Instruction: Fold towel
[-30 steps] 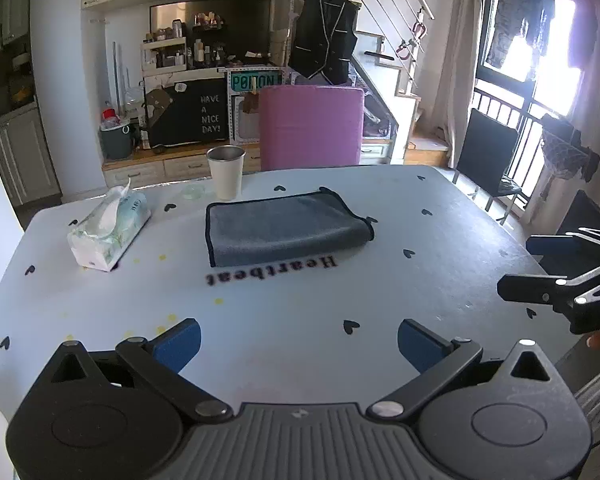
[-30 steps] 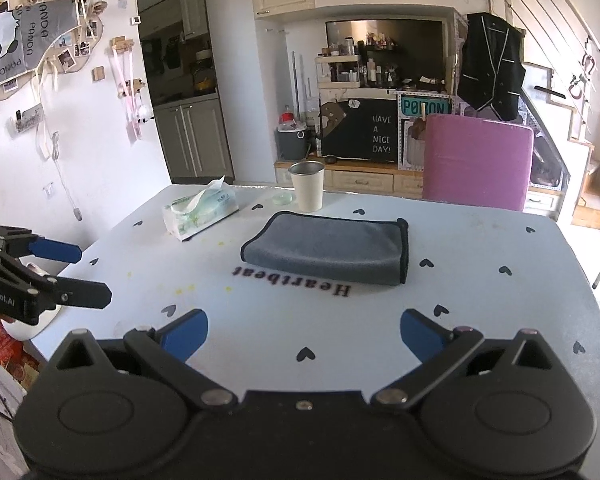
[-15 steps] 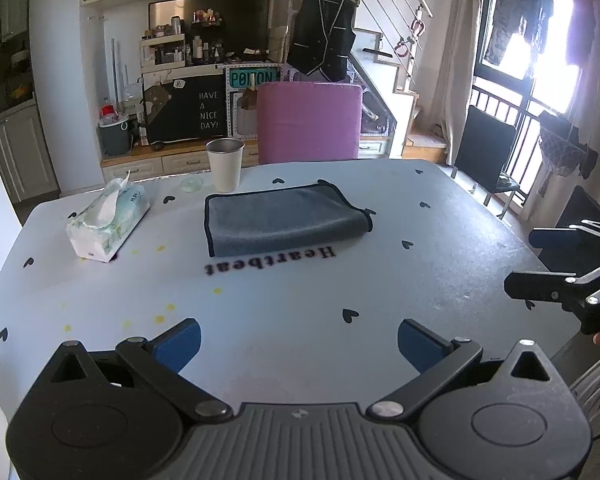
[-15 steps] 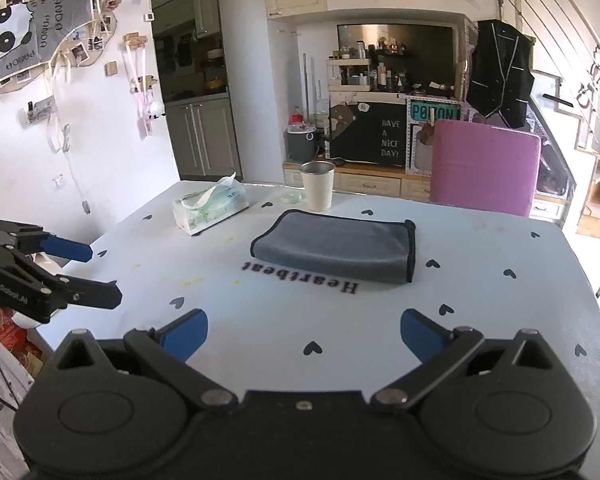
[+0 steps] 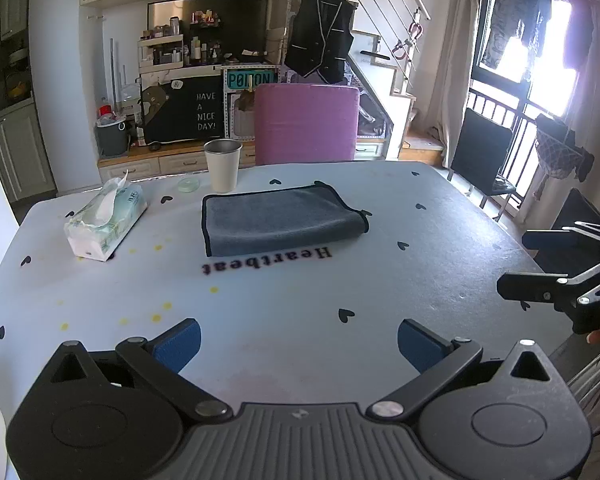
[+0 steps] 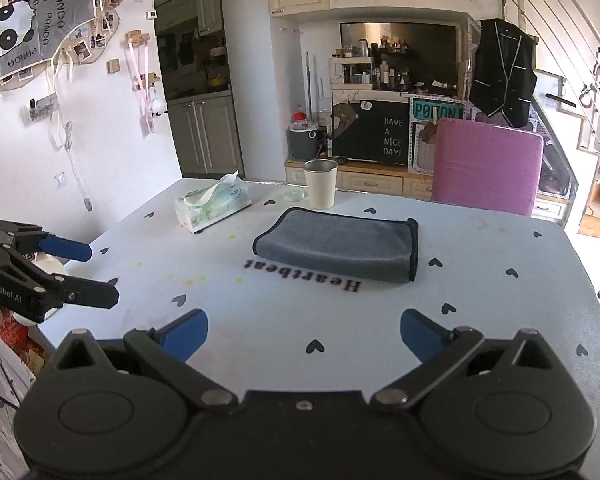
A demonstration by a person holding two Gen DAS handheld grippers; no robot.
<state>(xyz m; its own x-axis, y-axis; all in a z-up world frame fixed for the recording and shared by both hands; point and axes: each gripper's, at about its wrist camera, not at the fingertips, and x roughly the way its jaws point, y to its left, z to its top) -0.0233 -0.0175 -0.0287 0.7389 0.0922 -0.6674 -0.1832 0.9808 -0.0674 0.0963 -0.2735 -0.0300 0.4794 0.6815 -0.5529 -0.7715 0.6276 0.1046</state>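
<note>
On the table [image 5: 380, 288], left wrist view: one folded grey towel [image 5: 280, 220] far centre, one metal cup [image 5: 222, 165] behind it, contents unseen, one tissue pack [image 5: 104, 224] left with a tissue sticking out. Left gripper [image 5: 298, 342] spread wide, holding nothing. Right wrist view: same single towel [image 6: 340, 250]; right gripper [image 6: 304, 336] likewise spread and unladen.

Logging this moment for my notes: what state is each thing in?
Towel: folded, flat on the table, untouched.
Cup: upright, behind the towel.
Tissue pack: open, one tissue sticking out.
Left tongs: open, empty.
Right tongs: open, empty.
</note>
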